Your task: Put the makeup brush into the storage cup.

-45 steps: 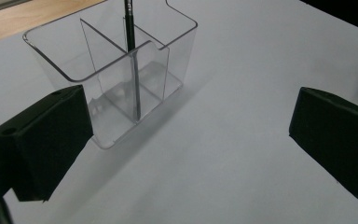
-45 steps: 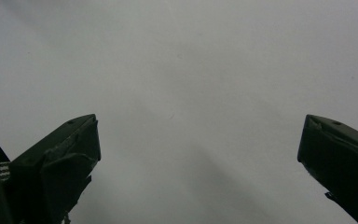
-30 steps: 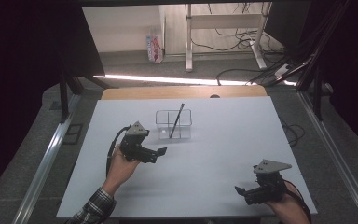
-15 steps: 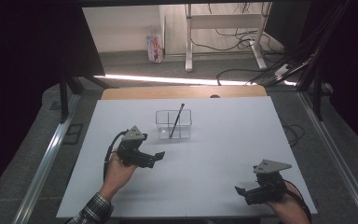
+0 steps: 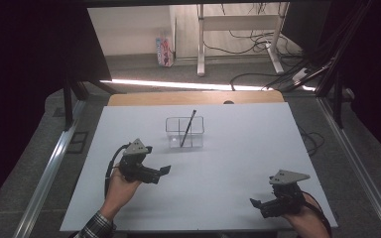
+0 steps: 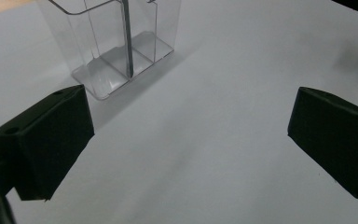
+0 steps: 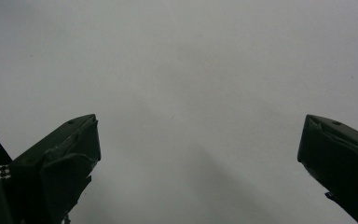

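A clear plastic divided holder (image 5: pixel 184 133) stands on the white table top (image 5: pixel 238 148), a little behind its middle. A dark pen (image 5: pixel 188 128) leans upright in it. My left gripper (image 5: pixel 161 172) hovers to the holder's front left, jaws open and empty, pointing right. In the left gripper view the holder (image 6: pixel 116 46) and the pen (image 6: pixel 128 42) sit at the upper left, beyond the wide gap of the gripper (image 6: pixel 186 140). My right gripper (image 5: pixel 256 203) rests near the front right corner, open. The right gripper view has the gripper (image 7: pixel 198 154) over bare white surface.
The white top ends in a wooden strip (image 5: pixel 193 98) at the far side. Metal rails (image 5: pixel 54 163) run along both sides of the table. Cables (image 5: pixel 258 39) and a desk frame lie on the floor beyond.
My left gripper has drawn back toward the person and slightly left, away from the holder. The right gripper has stayed put.
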The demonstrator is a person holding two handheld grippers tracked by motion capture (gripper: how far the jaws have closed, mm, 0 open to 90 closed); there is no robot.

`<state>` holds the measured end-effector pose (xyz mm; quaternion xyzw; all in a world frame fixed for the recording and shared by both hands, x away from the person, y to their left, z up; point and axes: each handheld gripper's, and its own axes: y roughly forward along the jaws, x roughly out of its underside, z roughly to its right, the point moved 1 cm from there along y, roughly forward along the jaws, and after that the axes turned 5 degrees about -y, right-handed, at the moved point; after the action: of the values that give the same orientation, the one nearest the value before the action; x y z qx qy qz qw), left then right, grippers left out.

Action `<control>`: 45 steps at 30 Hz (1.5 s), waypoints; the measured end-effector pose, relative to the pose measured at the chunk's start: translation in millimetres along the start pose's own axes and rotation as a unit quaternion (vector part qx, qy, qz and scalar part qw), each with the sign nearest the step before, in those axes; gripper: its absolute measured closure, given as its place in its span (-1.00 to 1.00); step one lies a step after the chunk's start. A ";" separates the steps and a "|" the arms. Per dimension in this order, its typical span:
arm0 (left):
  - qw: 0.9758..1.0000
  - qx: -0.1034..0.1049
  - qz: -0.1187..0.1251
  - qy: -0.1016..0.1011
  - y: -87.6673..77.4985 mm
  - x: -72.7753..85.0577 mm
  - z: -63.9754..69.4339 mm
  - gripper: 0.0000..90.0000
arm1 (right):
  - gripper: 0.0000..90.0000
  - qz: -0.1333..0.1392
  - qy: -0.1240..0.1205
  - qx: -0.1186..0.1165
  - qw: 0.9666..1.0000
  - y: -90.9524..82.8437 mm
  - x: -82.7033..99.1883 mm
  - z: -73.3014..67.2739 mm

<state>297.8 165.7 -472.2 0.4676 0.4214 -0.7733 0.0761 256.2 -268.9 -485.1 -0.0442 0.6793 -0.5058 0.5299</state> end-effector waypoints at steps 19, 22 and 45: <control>1.000 -0.011 0.008 -0.010 -23.2 16.7 -0.3 -0.99 | -1.00 0.002 0.003 -0.002 1.000 -0.2 0.0 0.5; 1.000 -0.013 0.009 -0.011 -25.9 18.2 -0.3 -0.99 | -1.00 0.001 0.002 -0.001 1.000 -0.1 0.0 0.6; 0.999 -0.027 0.010 -0.024 -50.1 41.0 0.2 -0.99 | -1.00 -0.003 0.004 -0.002 1.000 0.5 0.2 0.4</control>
<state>249.4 208.6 -475.4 0.4509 0.4355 -0.7717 0.1069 256.7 -269.1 -485.5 -0.0452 0.6821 -0.5065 0.5255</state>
